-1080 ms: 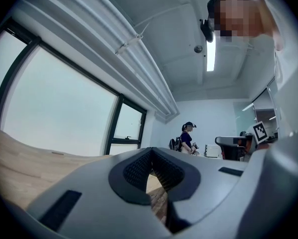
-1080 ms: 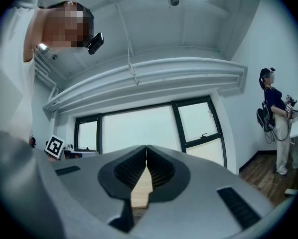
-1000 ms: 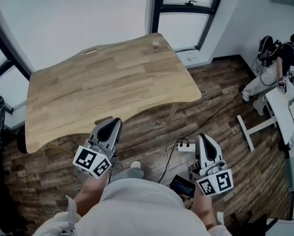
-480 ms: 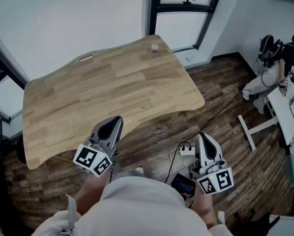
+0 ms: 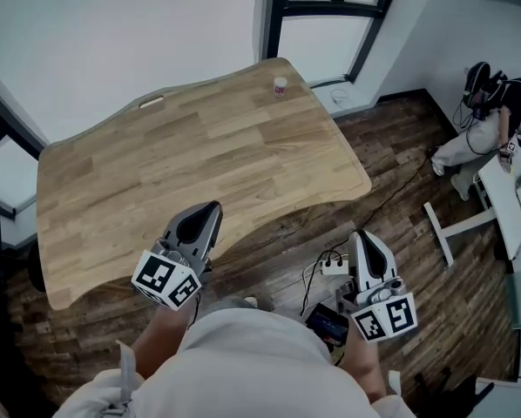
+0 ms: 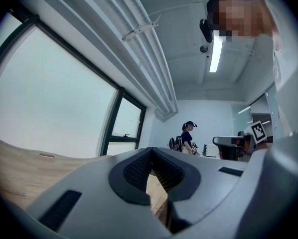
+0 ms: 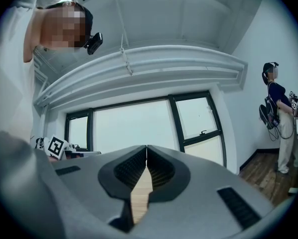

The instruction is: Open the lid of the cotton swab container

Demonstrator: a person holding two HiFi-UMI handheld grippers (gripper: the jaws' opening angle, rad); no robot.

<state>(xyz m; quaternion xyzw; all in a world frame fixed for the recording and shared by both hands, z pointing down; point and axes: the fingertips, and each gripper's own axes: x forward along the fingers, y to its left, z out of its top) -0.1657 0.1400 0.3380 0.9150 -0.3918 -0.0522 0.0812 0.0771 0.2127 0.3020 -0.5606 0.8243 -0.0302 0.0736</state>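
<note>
Left hand-held gripper (image 5: 210, 209) closed, empty, tip at near edge of wooden surface (image 5: 156, 172). Right hand-held gripper (image 5: 363, 238) closed, empty, over floor (image 5: 400, 207). Cotton swab container (image 5: 280, 85) stood near surface's far edge, well apart from both.

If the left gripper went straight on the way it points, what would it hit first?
Likely the small container on the table; the left gripper points roughly there, over bare wood, though height is unclear.
</note>
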